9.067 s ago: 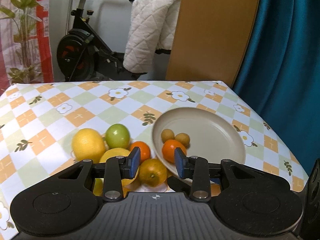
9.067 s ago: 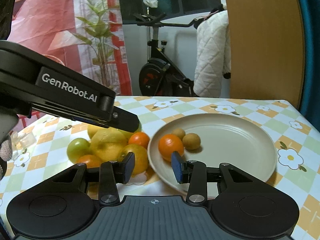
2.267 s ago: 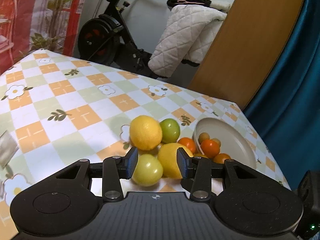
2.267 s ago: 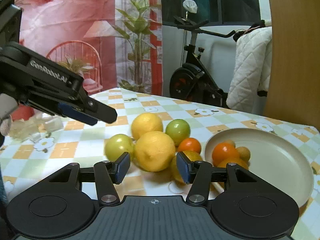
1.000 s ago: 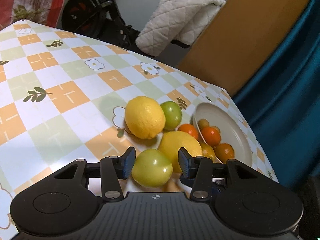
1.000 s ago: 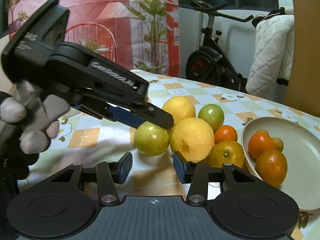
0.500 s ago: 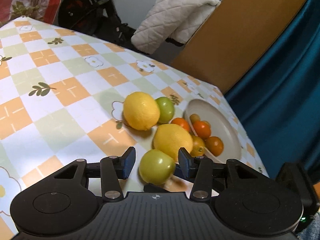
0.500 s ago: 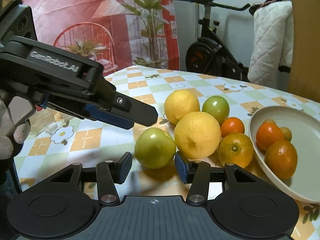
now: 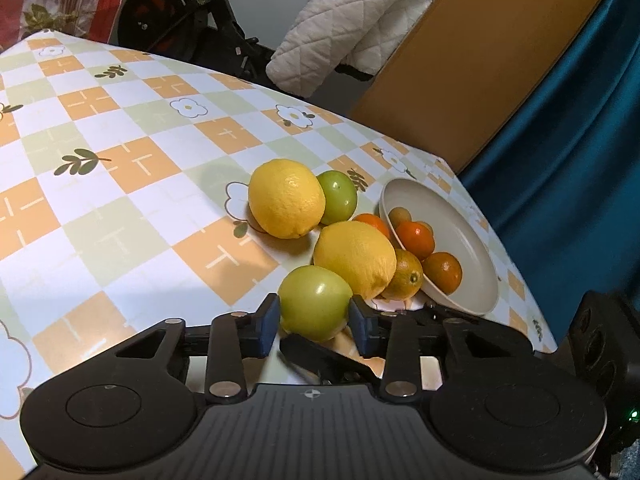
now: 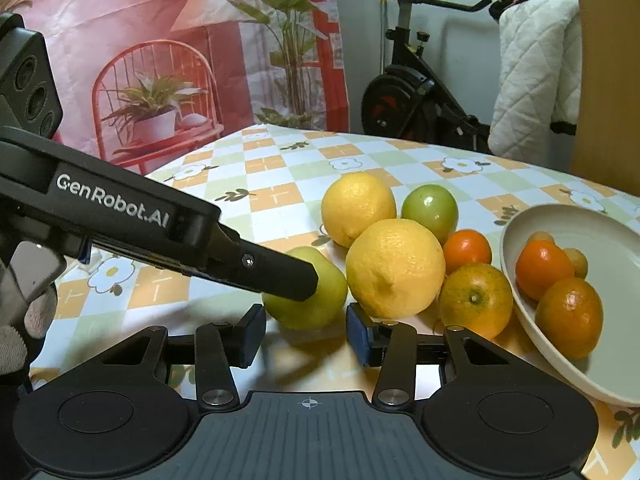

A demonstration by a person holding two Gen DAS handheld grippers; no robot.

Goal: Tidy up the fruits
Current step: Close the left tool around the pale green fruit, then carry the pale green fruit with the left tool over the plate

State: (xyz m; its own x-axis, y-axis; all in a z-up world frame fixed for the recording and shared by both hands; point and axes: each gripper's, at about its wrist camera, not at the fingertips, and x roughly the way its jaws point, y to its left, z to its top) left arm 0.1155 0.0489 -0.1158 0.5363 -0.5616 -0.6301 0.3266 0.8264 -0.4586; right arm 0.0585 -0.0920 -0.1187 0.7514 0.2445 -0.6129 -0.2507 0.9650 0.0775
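A: What is the left tool (image 9: pixel 313 318) doing?

B: Its jaws have just been closing, and the blue pads now sit against both sides of the pale green fruit (image 9: pixel 314 302). Half a second ago there was a gap on either side of it; now there is none. I judge it gripped.

A: Is it off the tabletop (image 9: pixel 120 184)?

B: I cannot tell. From the right wrist the fruit looks low, just beside the near lemon (image 10: pixel 395 268), with the left tool's finger crossing in front of it.

A: And the right tool (image 10: pixel 306 338)?

B: Narrow, with nothing between its pads. It hangs just short of the same green fruit and the lemon.

A: What lies beyond?

B: A second lemon (image 9: pixel 286 198) touching a darker green fruit (image 9: pixel 337 198), a small orange (image 10: pixel 467 251) and a larger yellow-orange one (image 10: pixel 475 300) against the plate's edge. The plate (image 9: pixel 476 264) already holds two oranges and a couple of small brown fruits.

A: So what does the grip mean?

B: Probably that the next fruit is secured for sorting. The neighbouring lemon could roll once its support goes.
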